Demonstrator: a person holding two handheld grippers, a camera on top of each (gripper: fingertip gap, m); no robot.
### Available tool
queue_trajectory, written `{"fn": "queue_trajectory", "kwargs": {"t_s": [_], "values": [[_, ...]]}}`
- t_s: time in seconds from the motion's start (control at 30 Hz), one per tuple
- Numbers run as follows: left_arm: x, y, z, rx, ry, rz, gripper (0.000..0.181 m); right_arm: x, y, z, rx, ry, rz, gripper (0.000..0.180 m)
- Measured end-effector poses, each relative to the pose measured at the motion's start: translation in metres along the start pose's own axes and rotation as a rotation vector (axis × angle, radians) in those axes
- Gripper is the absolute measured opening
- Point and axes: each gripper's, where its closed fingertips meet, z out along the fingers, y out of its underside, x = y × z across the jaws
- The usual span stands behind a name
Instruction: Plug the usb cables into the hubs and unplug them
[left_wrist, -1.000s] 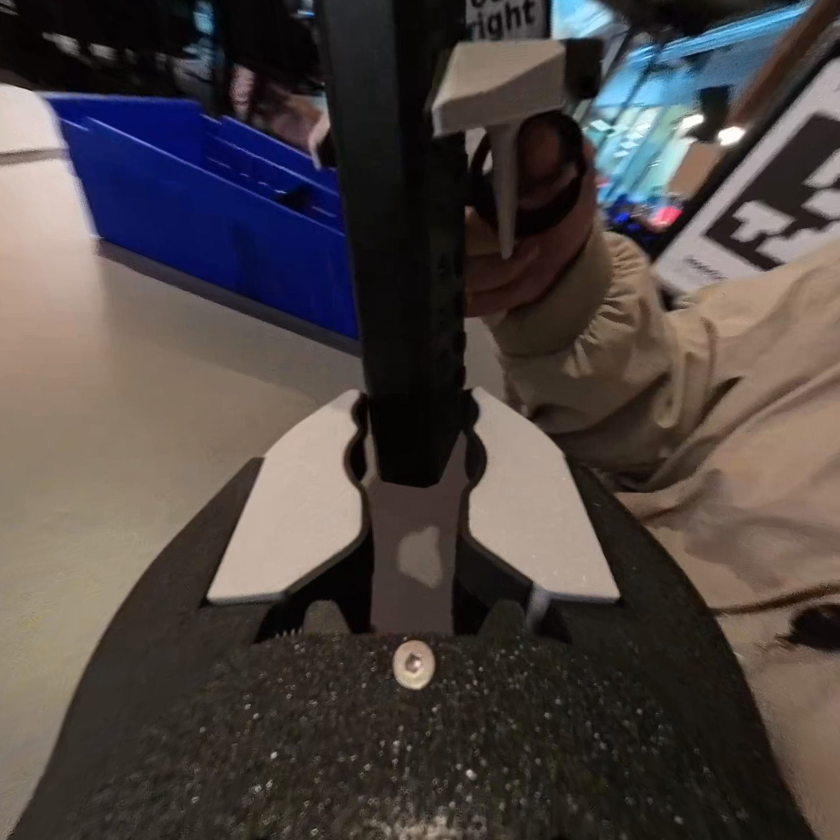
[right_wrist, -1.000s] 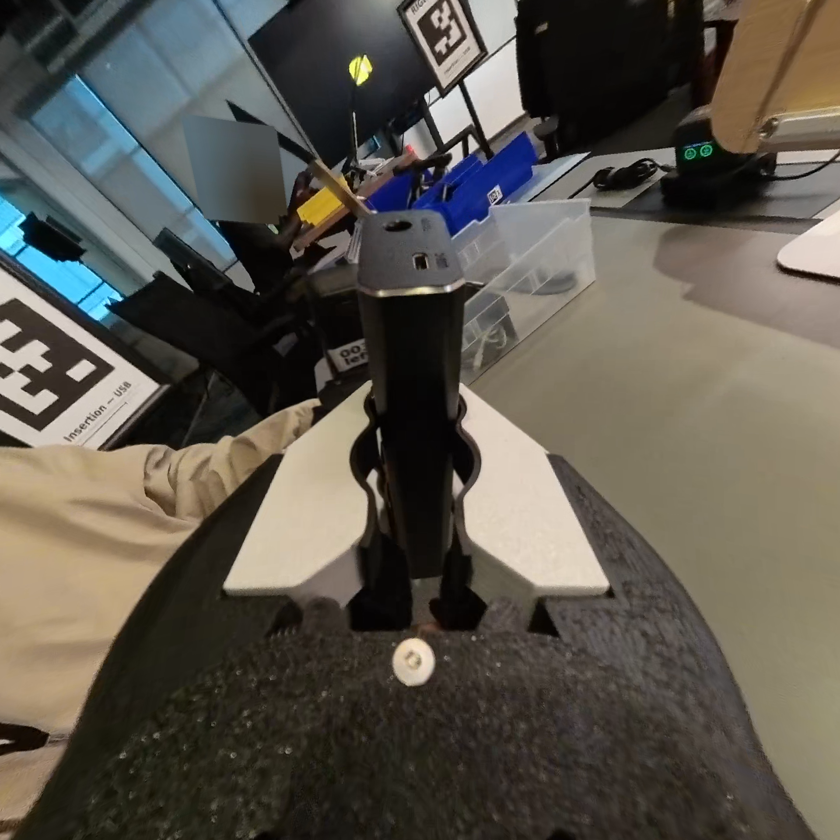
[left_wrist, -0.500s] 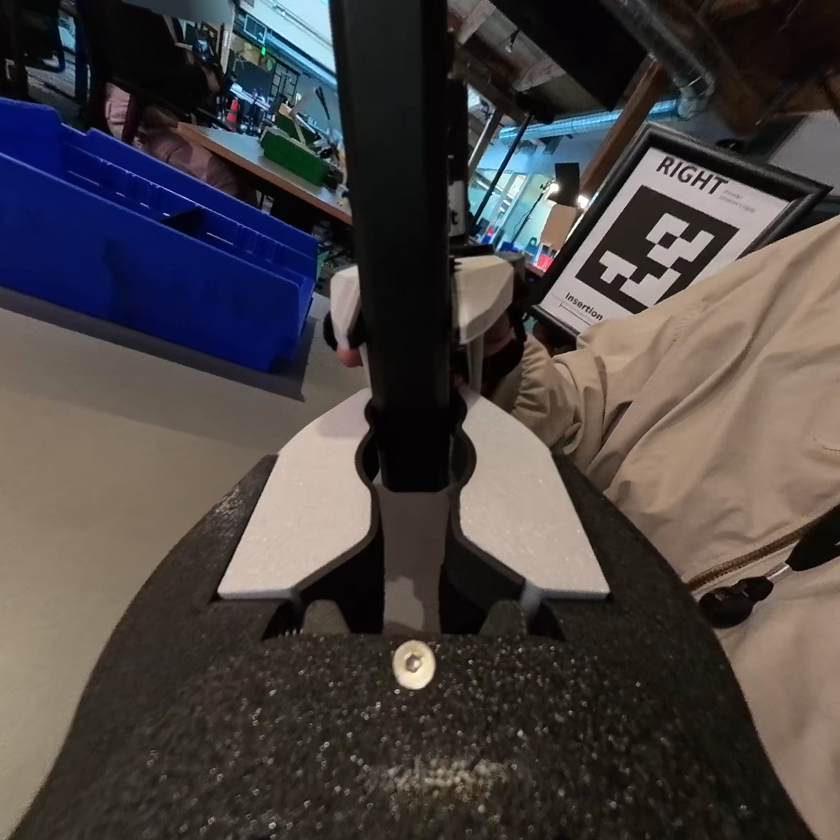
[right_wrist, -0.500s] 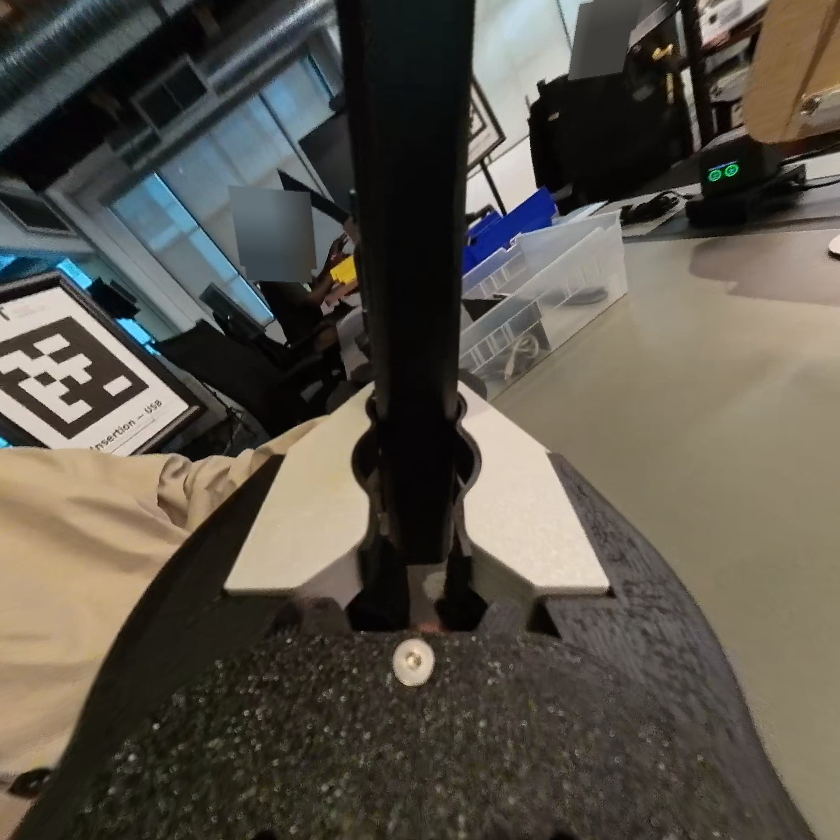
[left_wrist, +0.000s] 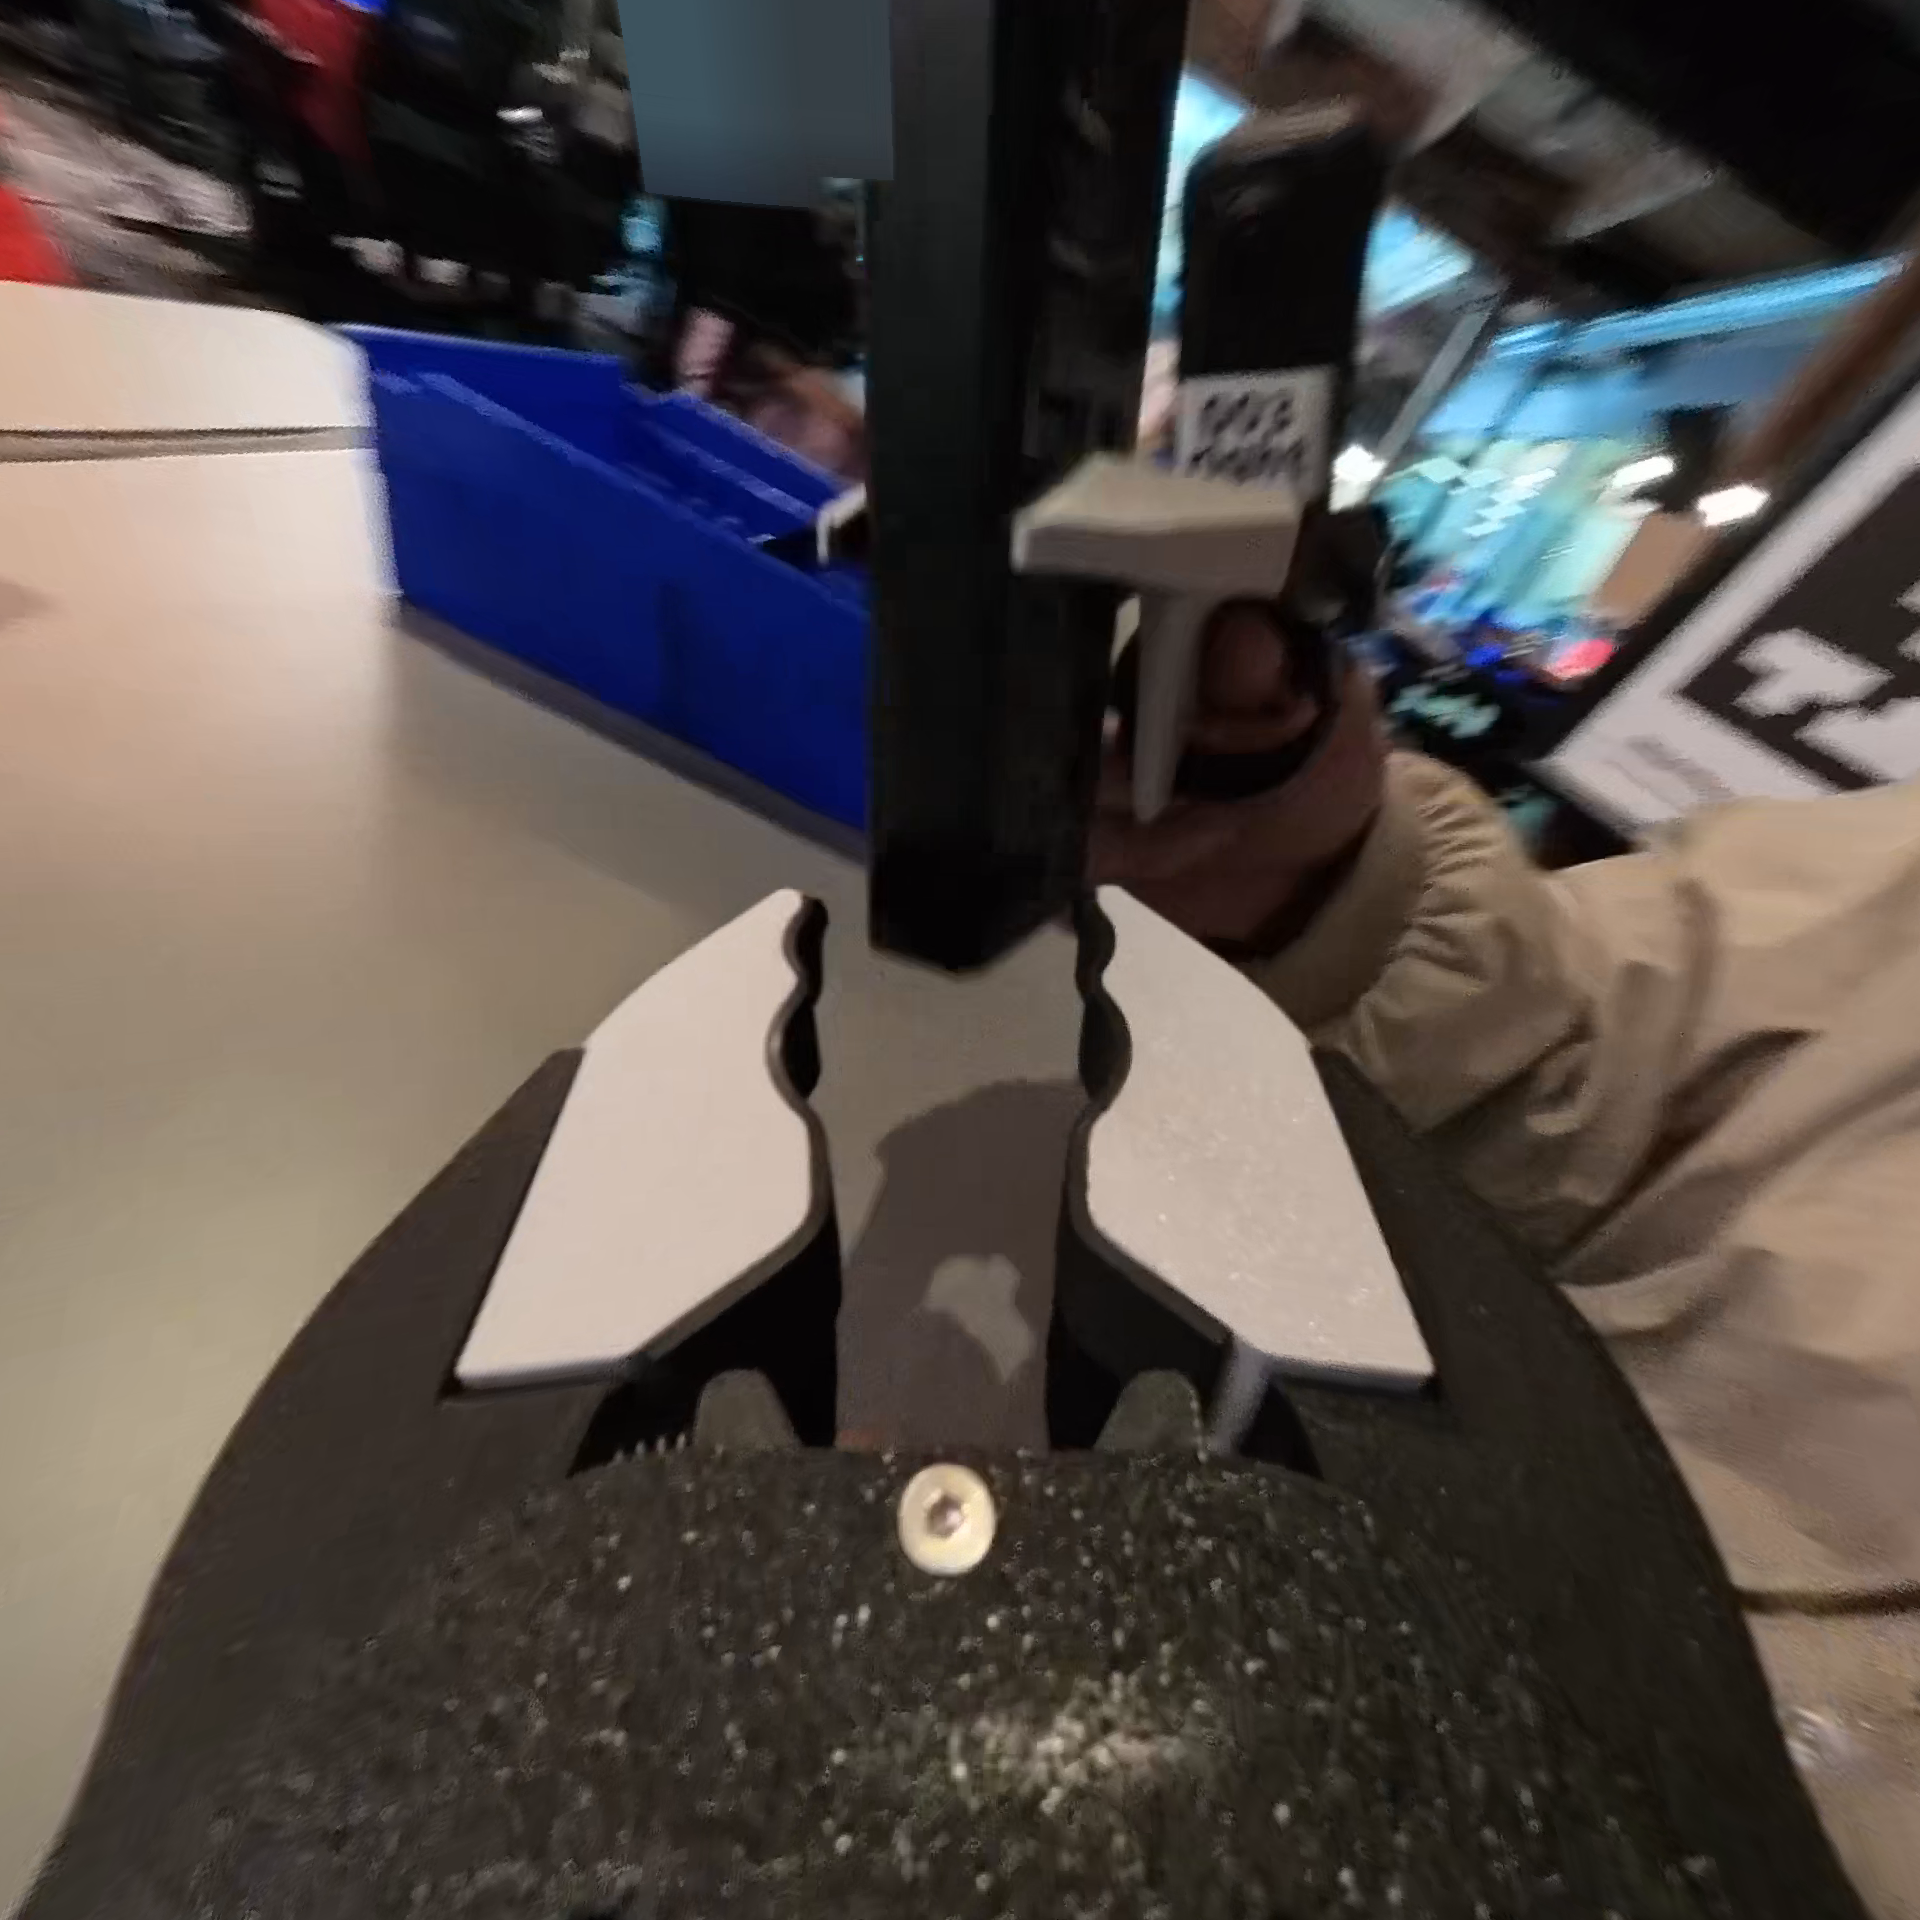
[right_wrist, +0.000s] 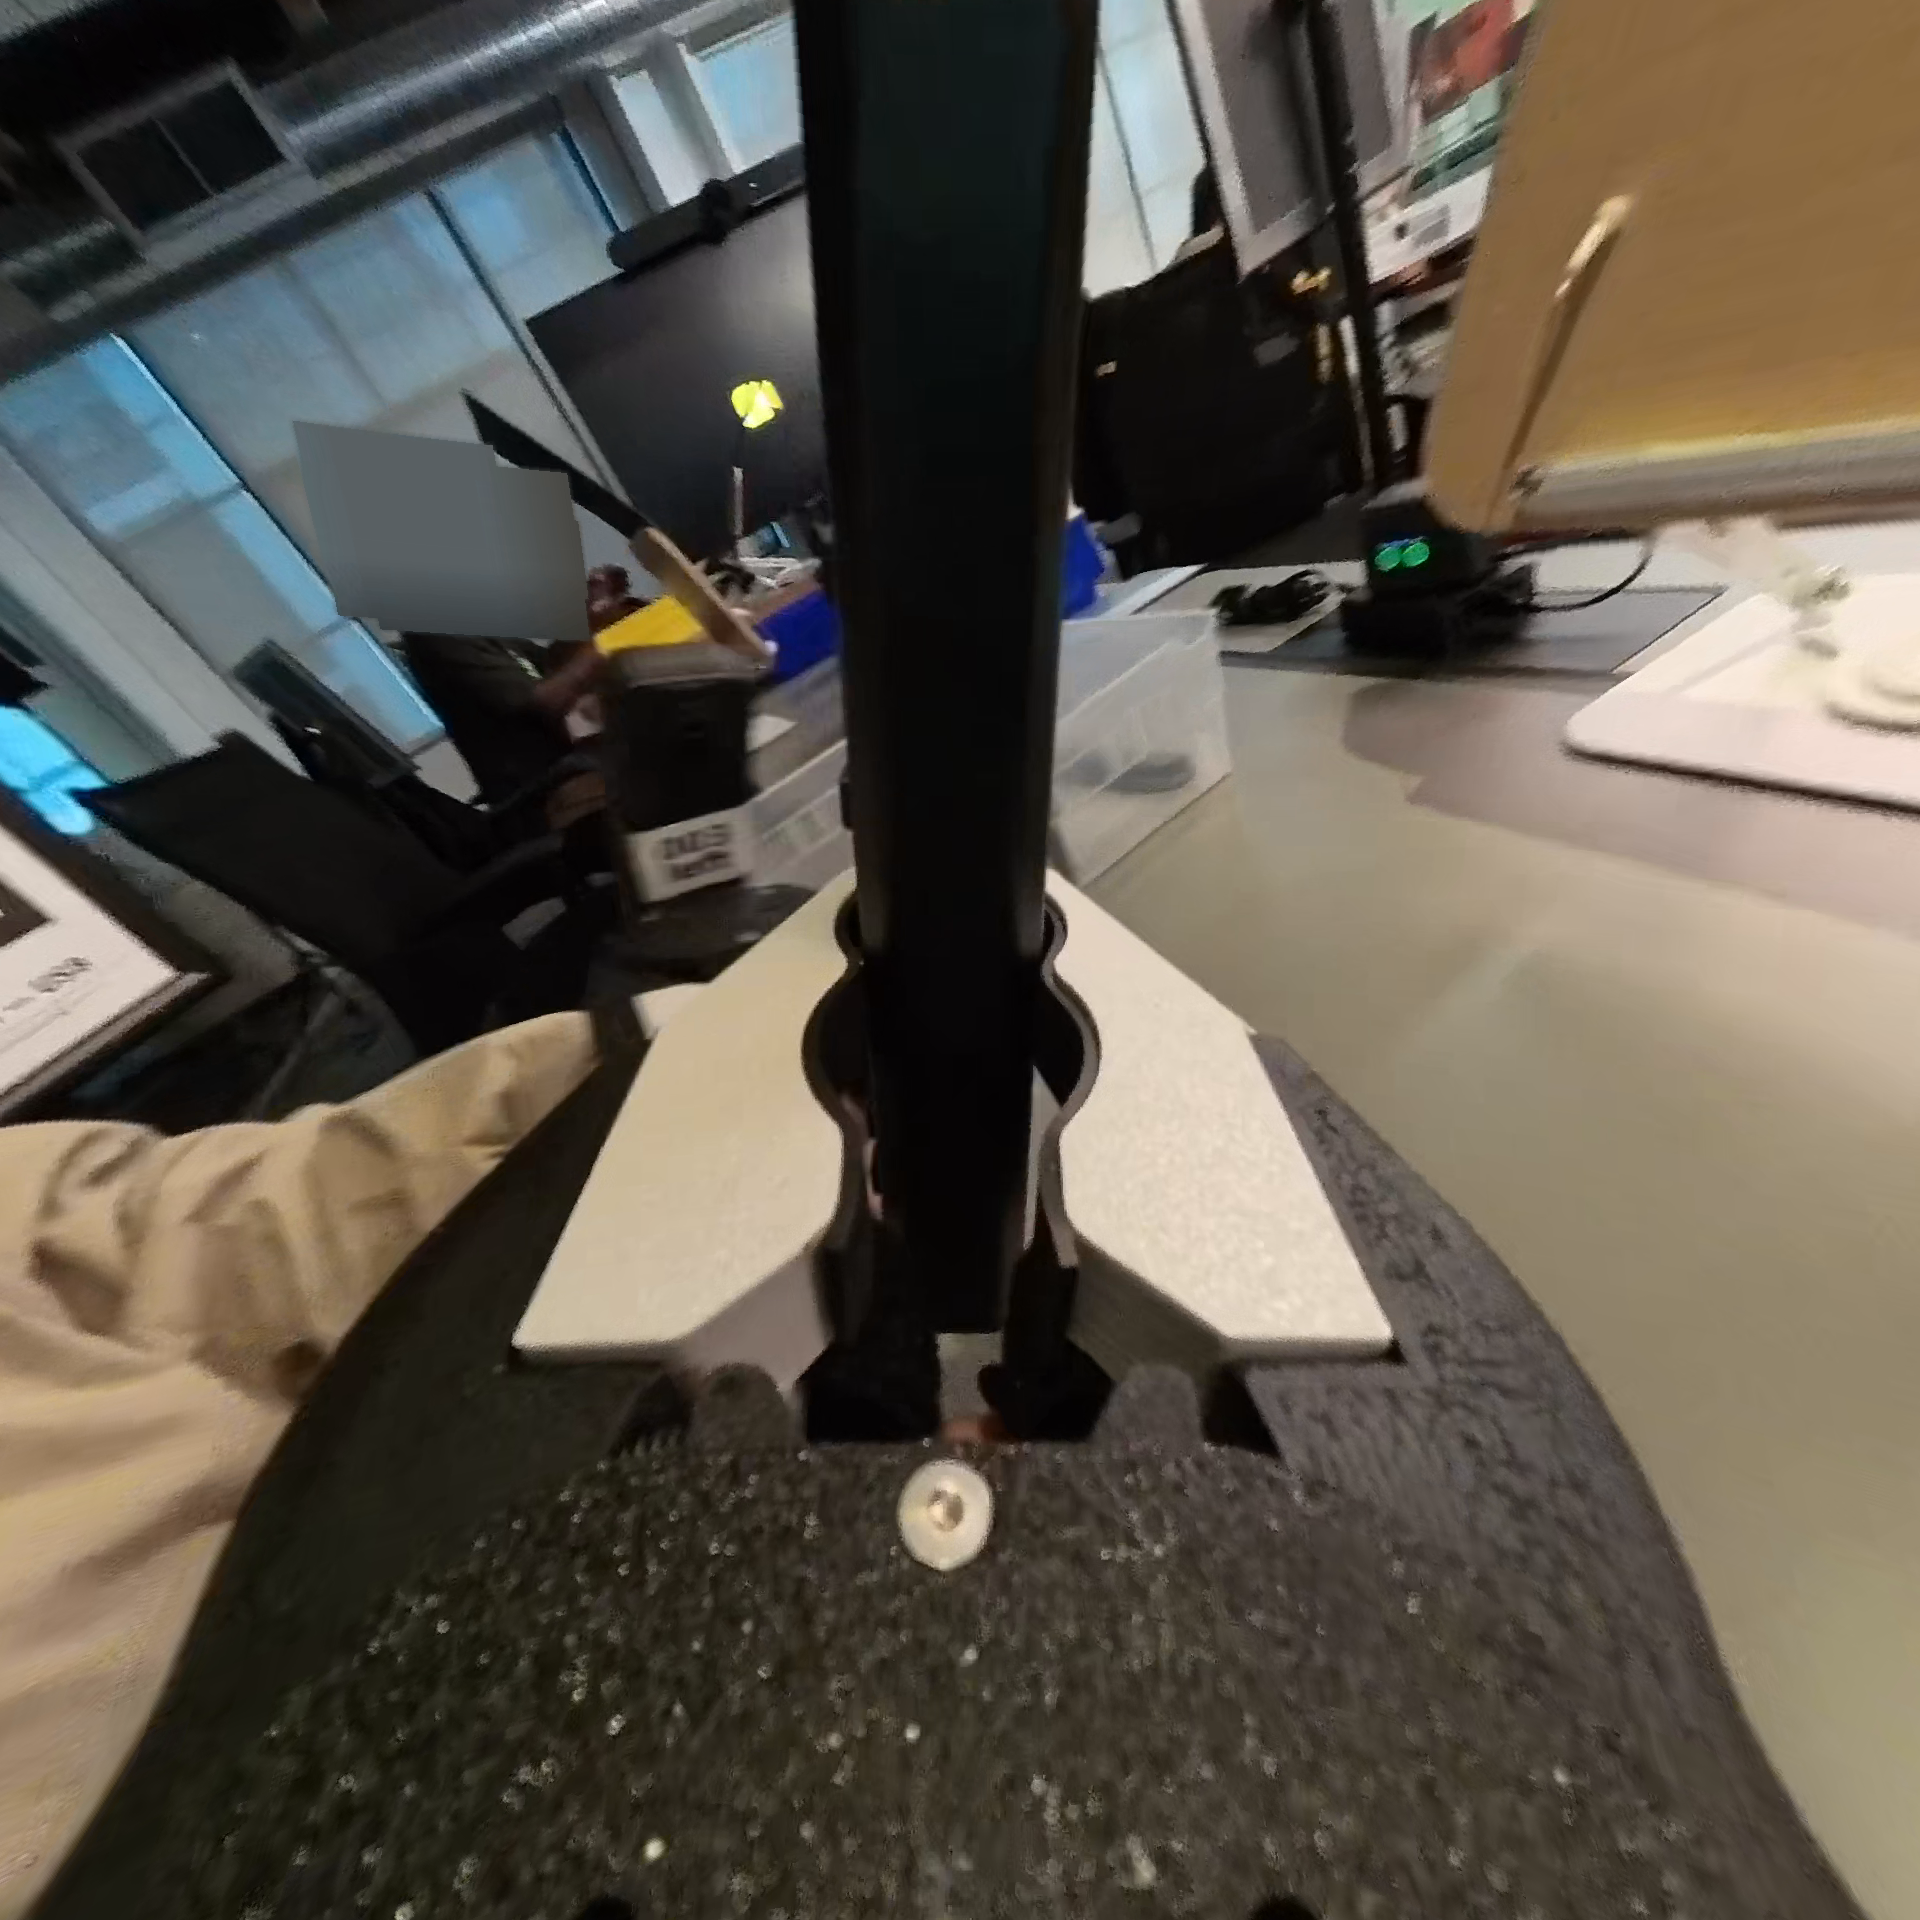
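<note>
The long, rigid black hub (right_wrist: 951, 644) runs vertically up frame centre, clamped between the right gripper (right_wrist: 951, 1049) fingers. The left gripper (left_wrist: 945, 1018) fingers stand apart, flanking its lower end (left_wrist: 977, 520) above the matte tabletop (left_wrist: 260, 831).

Each handheld gripper has two pale grey, flat, wedge-shaped fingers (left_wrist: 665, 1164) with scalloped inner edges, mounted in a speckled black textured body with one silver hex screw (left_wrist: 945, 1536) at its centre. The person wears a beige jacket sleeve (left_wrist: 1621, 1039) with a gathered cuff.

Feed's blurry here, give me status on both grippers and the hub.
Left gripper open, off the hub. Right gripper shut on hub. No cable visible.
</note>
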Motion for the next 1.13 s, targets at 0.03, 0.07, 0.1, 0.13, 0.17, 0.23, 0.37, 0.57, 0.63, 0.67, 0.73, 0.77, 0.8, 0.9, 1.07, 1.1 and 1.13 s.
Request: {"fn": "queue_trajectory", "kwargs": {"t_s": [0.03,0.07,0.1,0.13,0.17,0.23,0.37,0.57,0.63,0.67,0.73,0.77,0.8,0.9,1.07,1.1,1.13], "values": [[-0.001,0.002,-0.008,-0.023,-0.059,0.027,0.048,0.01,-0.005,0.004,0.002,0.023,-0.039,0.026],[0.004,0.005,-0.017,-0.035,-0.098,0.059,0.048,0.022,-0.01,0.009,0.002,0.047,-0.086,0.027],[0.014,0.007,-0.027,-0.037,-0.135,0.095,0.049,0.034,-0.015,0.015,0.005,0.071,-0.138,0.027],[0.023,0.01,-0.037,-0.032,-0.183,0.128,0.052,0.047,-0.018,0.022,0.01,0.092,-0.184,0.027],[0.033,0.014,-0.046,-0.013,-0.234,0.152,0.054,0.06,-0.02,0.03,0.013,0.119,-0.227,0.027],[0.049,0.027,-0.066,0.043,-0.347,0.158,0.057,0.086,-0.019,0.046,0.022,0.164,-0.301,0.027],[0.046,0.057,-0.116,0.065,-0.712,0.245,0.042,0.116,-0.003,0.074,0.054,0.149,-0.311,0.027],[0.035,0.076,-0.119,0.064,-0.744,0.196,0.043,0.128,0.013,0.078,0.068,0.158,-0.393,0.028],[0.027,0.087,-0.118,0.012,-0.731,0.148,0.05,0.124,0.008,0.072,0.118,0.161,-0.376,0.027],[0.024,0.088,-0.119,0.001,-0.733,0.141,0.05,0.121,0.007,0.07,0.143,0.155,-0.353,0.027],[0.018,0.087,-0.122,0.004,-0.739,0.13,0.05,0.122,0.007,0.069,0.15,0.168,-0.379,0.026],[0.015,0.088,-0.125,0.003,-0.74,0.114,0.05,0.124,0.008,0.07,0.132,0.185,-0.418,0.026],[0.013,0.088,-0.127,0.0,-0.743,0.098,0.049,0.125,0.009,0.072,0.117,0.196,-0.454,0.026],[0.006,0.092,-0.135,-0.013,-0.765,0.061,0.048,0.126,0.01,0.074,0.113,0.194,-0.451,0.027],[-0.004,0.094,-0.148,-0.023,-0.813,0.0,0.046,0.127,0.011,0.073,0.113,0.191,-0.437,0.026],[-0.005,0.092,-0.152,-0.025,-0.821,-0.004,0.046,0.127,0.012,0.073,0.111,0.189,-0.431,0.026],[-0.006,0.087,-0.159,-0.024,-0.82,-0.004,0.046,0.128,0.012,0.072,0.108,0.192,-0.428,0.026]]}}
